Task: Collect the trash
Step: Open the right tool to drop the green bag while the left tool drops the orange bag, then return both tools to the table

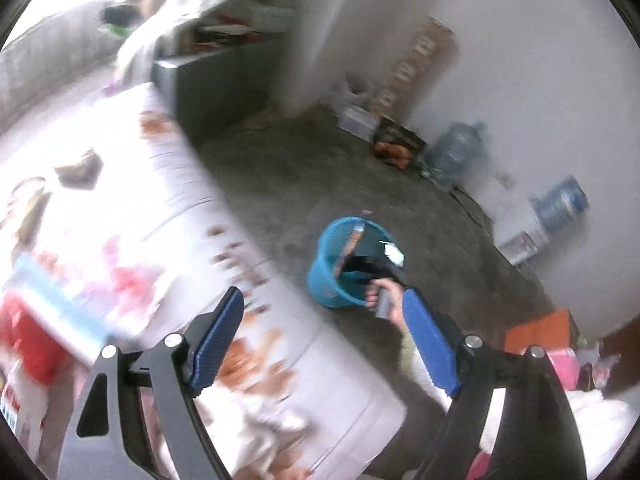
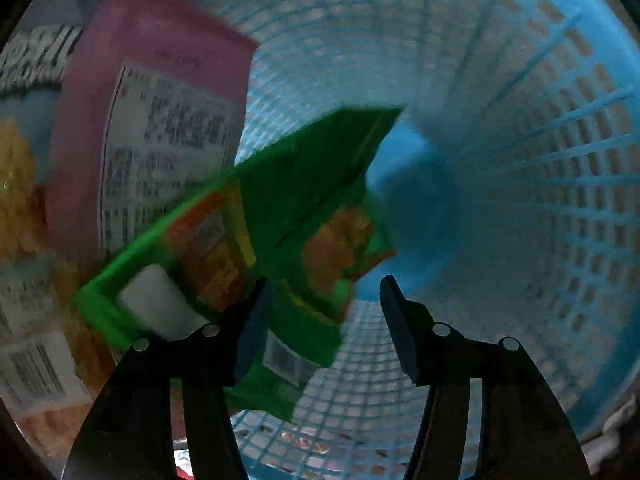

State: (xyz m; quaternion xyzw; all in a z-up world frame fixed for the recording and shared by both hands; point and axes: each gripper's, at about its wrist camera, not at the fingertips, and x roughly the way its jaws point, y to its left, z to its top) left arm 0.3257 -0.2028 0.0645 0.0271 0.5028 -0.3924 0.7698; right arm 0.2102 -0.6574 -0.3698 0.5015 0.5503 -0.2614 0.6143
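Dropping trash into the bin: right gripper (image 2: 324, 300) down inside the blue bin (image 2: 520, 128), pointing at its floor, jaws partly apart. Green packet (image 2: 288, 208) just ahead of the left finger, overlapping it in the right wrist view; nothing between the pads, so judged let go, not gripped. Pink box (image 2: 152, 128) already in there, leaning on the mesh wall beside the packet. Seen from the left wrist view, bin (image 1: 332, 280) on the grey floor near the bed's edge, a hand (image 1: 384, 296) over its rim. Left gripper (image 1: 328, 332) up above the patterned bedding (image 1: 140, 240), jaws wide, empty. More litter on the bedding at left, too blurred to name. Next, by my reading: lift right gripper clear of the bin without snagging the mesh, then send either gripper back to the bedding for another piece
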